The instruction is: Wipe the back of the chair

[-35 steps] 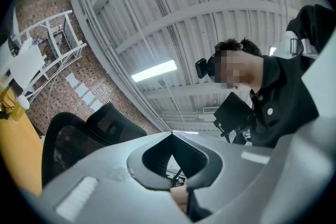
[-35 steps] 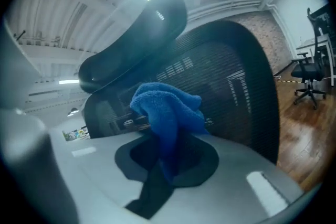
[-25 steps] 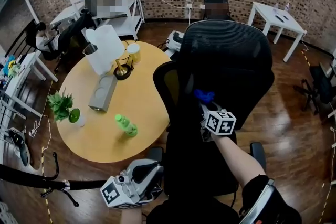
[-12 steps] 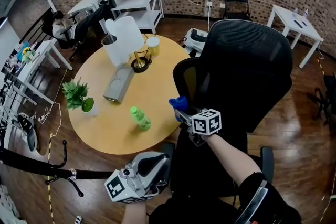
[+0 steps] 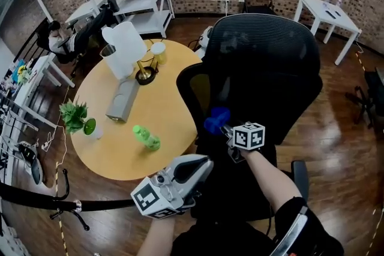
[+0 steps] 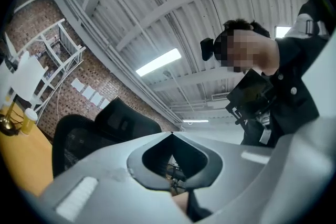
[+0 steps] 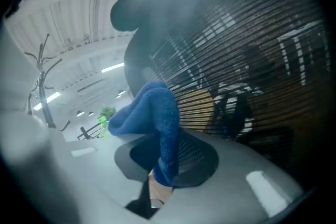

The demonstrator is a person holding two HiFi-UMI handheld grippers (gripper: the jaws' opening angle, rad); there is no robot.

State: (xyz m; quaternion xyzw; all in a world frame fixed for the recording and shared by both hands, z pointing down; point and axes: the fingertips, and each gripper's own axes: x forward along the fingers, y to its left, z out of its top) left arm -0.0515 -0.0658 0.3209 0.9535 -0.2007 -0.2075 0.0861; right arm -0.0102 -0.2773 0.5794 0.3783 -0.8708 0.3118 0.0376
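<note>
We are holding the right gripper point(image 5: 224, 128) low on the chair back point(image 5: 264, 63), its jaws clamping a fold of blue cloth point(image 5: 216, 120) whose loose end is bunching out ahead of the tips. The cloth is lying at the mesh near the back's left edge, and we are not able to tell whether it is pressing on the mesh or hanging just off it. The left gripper point(image 5: 203, 165) is hanging low beside the seat with its jaws closed together on nothing, pointing up and away. We are judging the cloth as soft, light and limp: it is likely going to drag and fold under a stroke, so the hold wants to be deep in the bunch, as it is, with the free wad leading. The mesh is looking taut and springy inside a stiff frame, and the chair is probably going to swivel or roll if pushed hard, so the idle gripper could be steadying the frame edge. Room: the round table point(image 5: 114, 153) is sitting just beside the chair's left side, with a green bottle point(image 5: 146, 138) near that rim, so leftward strokes are wanting a short finish. Upward and rightward across the back the way is looking open, over bare wooden floor point(image 5: 342, 147).
</note>
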